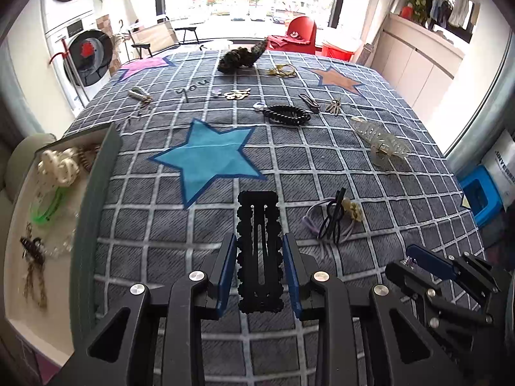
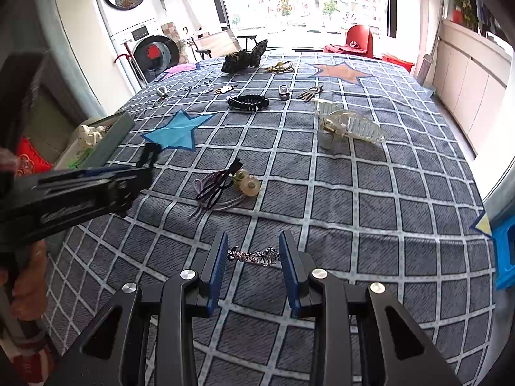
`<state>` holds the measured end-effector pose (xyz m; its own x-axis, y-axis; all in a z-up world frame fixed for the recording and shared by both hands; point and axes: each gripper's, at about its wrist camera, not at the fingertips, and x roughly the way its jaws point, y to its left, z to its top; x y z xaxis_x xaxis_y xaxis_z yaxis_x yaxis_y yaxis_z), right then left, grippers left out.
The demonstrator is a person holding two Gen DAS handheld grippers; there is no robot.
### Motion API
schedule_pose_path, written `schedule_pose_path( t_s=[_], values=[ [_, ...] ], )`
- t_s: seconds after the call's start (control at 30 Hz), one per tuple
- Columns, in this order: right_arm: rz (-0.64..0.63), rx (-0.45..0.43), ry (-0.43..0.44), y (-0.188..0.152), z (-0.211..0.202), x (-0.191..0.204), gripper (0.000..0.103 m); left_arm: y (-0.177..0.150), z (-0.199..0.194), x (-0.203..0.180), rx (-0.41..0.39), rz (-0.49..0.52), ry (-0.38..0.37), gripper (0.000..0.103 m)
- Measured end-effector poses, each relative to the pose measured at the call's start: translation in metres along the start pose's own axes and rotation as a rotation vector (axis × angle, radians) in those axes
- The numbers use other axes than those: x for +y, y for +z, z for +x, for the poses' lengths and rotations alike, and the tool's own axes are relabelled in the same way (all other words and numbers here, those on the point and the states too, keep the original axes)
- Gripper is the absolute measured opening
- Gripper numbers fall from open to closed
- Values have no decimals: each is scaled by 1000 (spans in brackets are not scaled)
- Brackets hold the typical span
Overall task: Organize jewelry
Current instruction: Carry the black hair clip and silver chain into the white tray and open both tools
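Observation:
My left gripper (image 1: 259,241) is shut on a black scalloped snap hair clip (image 1: 258,225), which stands upright between the blue pads above the checked cloth. In the right wrist view that gripper (image 2: 148,157) comes in from the left with the clip (image 2: 150,152) at its tip. My right gripper (image 2: 252,241) is shut on a thin silver ornamental clip (image 2: 256,256) that lies crosswise between its pads, just over the cloth. It shows at lower right in the left wrist view (image 1: 406,262). An open box (image 1: 93,212) with several hair pieces sits at the left edge.
On the cloth lie a bundle of hair ties (image 1: 334,218), a clear claw clip (image 1: 383,141), a black spiral tie (image 1: 286,114), a dark scrunchie (image 1: 241,56) and small metal pieces farther back. A blue stool (image 1: 481,193) stands off the right edge.

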<state>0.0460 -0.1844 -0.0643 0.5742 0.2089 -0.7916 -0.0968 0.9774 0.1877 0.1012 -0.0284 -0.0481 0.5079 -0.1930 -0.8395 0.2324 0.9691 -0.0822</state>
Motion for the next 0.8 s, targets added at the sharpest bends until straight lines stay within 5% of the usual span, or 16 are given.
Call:
schedule_pose_path(
  t_s=[0.8],
  values=[
    [-89,23,114,15,-17,79,36,-53,-86,76,-149,-122,42,31]
  ],
)
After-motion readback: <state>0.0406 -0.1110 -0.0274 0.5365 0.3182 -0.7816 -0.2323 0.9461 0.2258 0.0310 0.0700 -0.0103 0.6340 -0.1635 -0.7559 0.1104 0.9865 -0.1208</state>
